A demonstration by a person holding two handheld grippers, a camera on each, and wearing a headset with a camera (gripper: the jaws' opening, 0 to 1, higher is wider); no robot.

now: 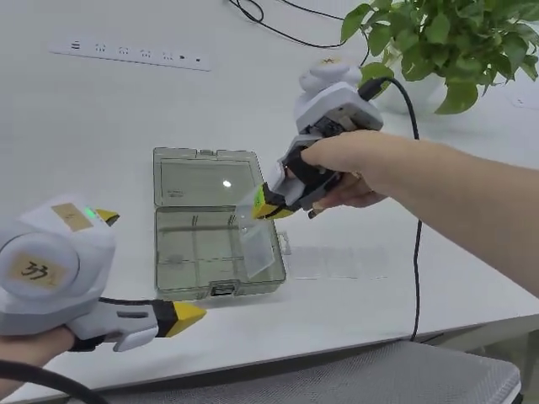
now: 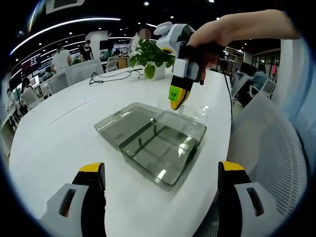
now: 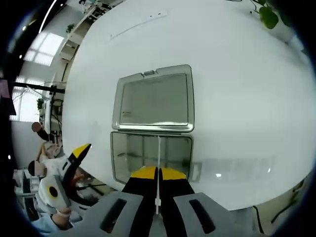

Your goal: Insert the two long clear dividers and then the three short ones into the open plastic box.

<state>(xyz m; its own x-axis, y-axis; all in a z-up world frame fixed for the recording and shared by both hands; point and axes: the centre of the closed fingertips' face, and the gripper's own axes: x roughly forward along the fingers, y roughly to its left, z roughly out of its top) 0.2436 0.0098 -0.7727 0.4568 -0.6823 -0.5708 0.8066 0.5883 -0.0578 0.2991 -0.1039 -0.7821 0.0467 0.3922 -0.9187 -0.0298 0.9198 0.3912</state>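
The rounded white plastic left gripper has grey jaws tipped in yellow, a small green light and a tan paper label handwritten "33". The white-and-black right gripper has yellow jaw tips, a green sticker marked "59" and a thick black cable plugged into its body.

The smoky grey-green transparent plastic box lies open on the white table, its lid folded flat behind the base. A clear rectangular plastic divider hangs tilted over the base's right end, its top edge pinched in the right gripper. More clear plastic strips lie flat just right of the box.
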